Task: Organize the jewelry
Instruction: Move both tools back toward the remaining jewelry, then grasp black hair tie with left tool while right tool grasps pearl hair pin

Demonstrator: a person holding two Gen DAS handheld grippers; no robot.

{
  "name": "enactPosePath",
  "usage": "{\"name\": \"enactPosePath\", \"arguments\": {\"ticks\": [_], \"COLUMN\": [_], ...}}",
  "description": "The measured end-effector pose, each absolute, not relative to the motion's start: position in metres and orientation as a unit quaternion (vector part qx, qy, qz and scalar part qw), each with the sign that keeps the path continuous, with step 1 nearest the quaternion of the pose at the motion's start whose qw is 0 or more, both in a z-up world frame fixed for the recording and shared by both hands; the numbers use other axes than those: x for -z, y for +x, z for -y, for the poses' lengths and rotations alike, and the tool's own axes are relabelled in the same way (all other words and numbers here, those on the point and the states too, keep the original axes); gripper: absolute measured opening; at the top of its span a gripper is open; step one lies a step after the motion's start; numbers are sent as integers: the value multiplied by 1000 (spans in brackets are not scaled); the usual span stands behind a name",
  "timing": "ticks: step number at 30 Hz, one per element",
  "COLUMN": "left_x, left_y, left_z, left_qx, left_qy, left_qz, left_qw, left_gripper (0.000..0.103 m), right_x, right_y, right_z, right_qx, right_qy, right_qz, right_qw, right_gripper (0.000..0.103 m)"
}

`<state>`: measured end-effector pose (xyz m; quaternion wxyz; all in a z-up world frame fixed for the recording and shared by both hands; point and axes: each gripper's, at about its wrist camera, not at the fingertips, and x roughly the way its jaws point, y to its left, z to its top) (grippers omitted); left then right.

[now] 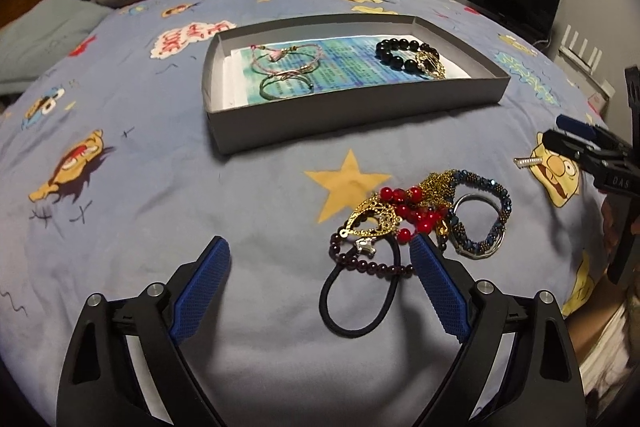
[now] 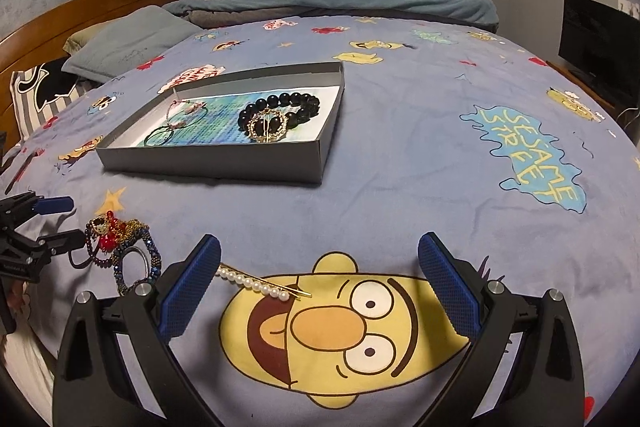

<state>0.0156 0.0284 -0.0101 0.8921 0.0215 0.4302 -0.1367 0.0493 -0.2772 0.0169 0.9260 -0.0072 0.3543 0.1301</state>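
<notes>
- Left gripper (image 1: 320, 267) is hovering low over the bedspread (image 1: 160, 195), jaws spread wide, gripping nothing.
- Its right finger (image 1: 436, 287) is sitting at the edge of the jewelry pile (image 1: 424, 215); cannot tell if it is touching.
- Pile is lying loose on the bedspread: black hair tie (image 1: 360, 299), dark bead bracelet (image 1: 372, 263), gold filigree piece (image 1: 374, 219), red beads (image 1: 420, 211), blue beaded bangles (image 1: 484, 215).
- Right gripper (image 2: 320, 271) is also hanging wide open and holding nothing, over a yellow cartoon face (image 2: 340, 331) printed on the bedspread.
- Pearl hair clip (image 2: 260, 285) is lying flat between the right gripper's fingers, one end just beside the left finger (image 2: 192, 291), other end over the cartoon face.
- Grey tray (image 1: 320, 123) is sitting further back on the bed, well apart from both grippers.
- Inside the tray on a printed sheet (image 1: 344, 67): thin cord bracelets (image 1: 284, 71) on the left side, black bead bracelet (image 1: 404, 55) with a gold oval piece (image 1: 432, 65) on the right.
- Beyond: pillow (image 2: 128, 43), wooden headboard (image 2: 80, 7), dark screen (image 2: 596, 43) at the room's right.
</notes>
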Motion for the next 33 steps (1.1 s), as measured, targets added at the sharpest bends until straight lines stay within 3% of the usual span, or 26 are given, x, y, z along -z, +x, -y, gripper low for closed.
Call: {"name": "enactPosePath", "arguments": {"ticks": [8,14,17,24,29,33], "left_x": [11,12,14,21,24,21], "left_y": [5,0,1,1,3,6], "left_z": [-15,-21,-26,-27,-30,-37], "left_qx": [167,173,173,162,154,146], "left_qy": [51,46,36,43,41,29], "left_qz": [-432,-441,-449,-467,-474,-469], "left_qw": [885,879,876,868,866,870], "left_gripper": [84,66,61,40,30,9], "right_x": [-18,-18,-17,-12,-11,-9], "right_y": [47,45,45,44,42,39], "right_z": [279,282,285,279,275,270], "right_qx": [-134,-134,-135,-150,-164,-181], "right_qy": [-6,-5,-4,-12,-13,-19], "right_qz": [-355,-356,-361,-377,-384,-389], "right_qw": [925,925,923,914,909,903], "right_gripper": [98,97,90,67,65,65]}}
